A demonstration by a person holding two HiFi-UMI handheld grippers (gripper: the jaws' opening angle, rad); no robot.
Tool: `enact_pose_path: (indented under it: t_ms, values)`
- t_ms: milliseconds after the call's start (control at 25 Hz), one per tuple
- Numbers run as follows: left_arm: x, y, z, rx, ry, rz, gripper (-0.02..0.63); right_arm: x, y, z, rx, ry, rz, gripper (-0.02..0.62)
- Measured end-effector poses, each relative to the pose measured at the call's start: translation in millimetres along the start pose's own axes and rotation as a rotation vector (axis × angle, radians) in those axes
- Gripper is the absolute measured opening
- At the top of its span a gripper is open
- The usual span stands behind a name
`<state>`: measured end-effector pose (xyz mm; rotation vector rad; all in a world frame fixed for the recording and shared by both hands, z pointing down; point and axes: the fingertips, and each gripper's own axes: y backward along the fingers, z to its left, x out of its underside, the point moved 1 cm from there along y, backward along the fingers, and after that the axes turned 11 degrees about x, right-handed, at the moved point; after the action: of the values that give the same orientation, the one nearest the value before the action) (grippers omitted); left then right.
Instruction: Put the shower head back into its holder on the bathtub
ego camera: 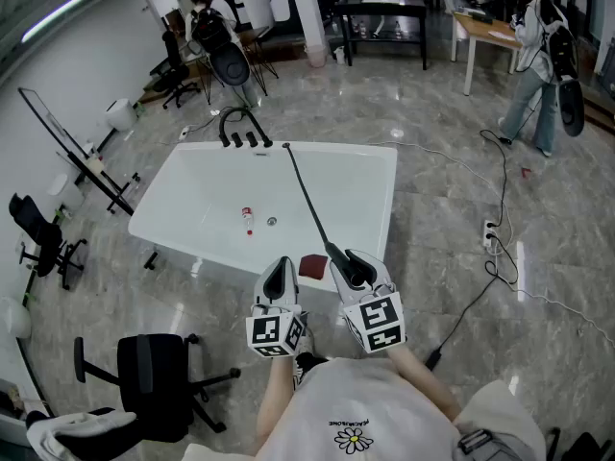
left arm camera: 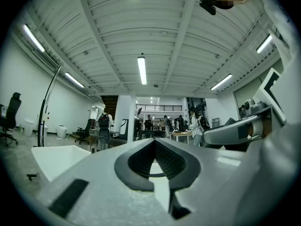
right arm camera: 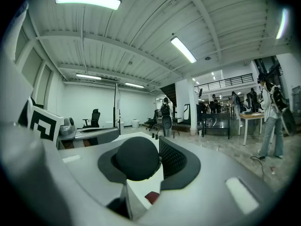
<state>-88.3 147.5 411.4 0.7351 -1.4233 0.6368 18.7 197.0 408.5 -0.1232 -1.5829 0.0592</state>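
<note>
The white bathtub [ego camera: 386,164] lies ahead of me, its black faucet set [ego camera: 242,129] on the far rim. A thin black hose [ego camera: 306,195] runs from that far rim across the tub to the black shower head [ego camera: 348,267]. My right gripper [ego camera: 354,270] is shut on the shower head over the near rim. In the right gripper view the shower head's rounded black end [right arm camera: 137,158] fills the gap between the jaws of the right gripper [right arm camera: 151,162]. My left gripper [ego camera: 280,276] is level beside it, shut and empty, and the left gripper [left arm camera: 154,160] has its pads together.
A small red-and-white thing [ego camera: 248,217] lies by the drain, and a dark red square [ego camera: 312,265] sits on the near rim. A black office chair [ego camera: 156,384] stands near left. Cables and a power strip [ego camera: 491,237] run at right. A person [ego camera: 538,56] stands far right.
</note>
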Motion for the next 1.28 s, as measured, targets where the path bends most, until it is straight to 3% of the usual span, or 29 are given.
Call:
enact_pose_path:
  t_ms: [280,440,760,1040,1280]
  values:
    - [2.4,-4.1,-0.8,0.006,0.000,0.005,0.000,2.4,-1.5,-4.1,0.008,0.004,0.005,0.129]
    - [6.8,-6.1,-3.5,0.011,0.006,0.022,0.000,4.4,-1.8,-10.1,0.016,-0.044,0.011,0.129]
    - [42.5,-15.8,-15.2,0.036,0.048,0.116,0.000,3.5,-11.7,-14.8,0.005,-0.059,0.025,0.129]
    - [77.9,-26.8,-18.4,0.074,0.093,0.196,0.010,-21.4,-35.3,-9.5,-0.022,-0.036,-0.011,0.127]
    - [89.7,-72.8,-0.6,0.118,0.107,0.212,0.076,-50.7,-61.8,-7.3,-0.061,-0.022,-0.071,0.124]
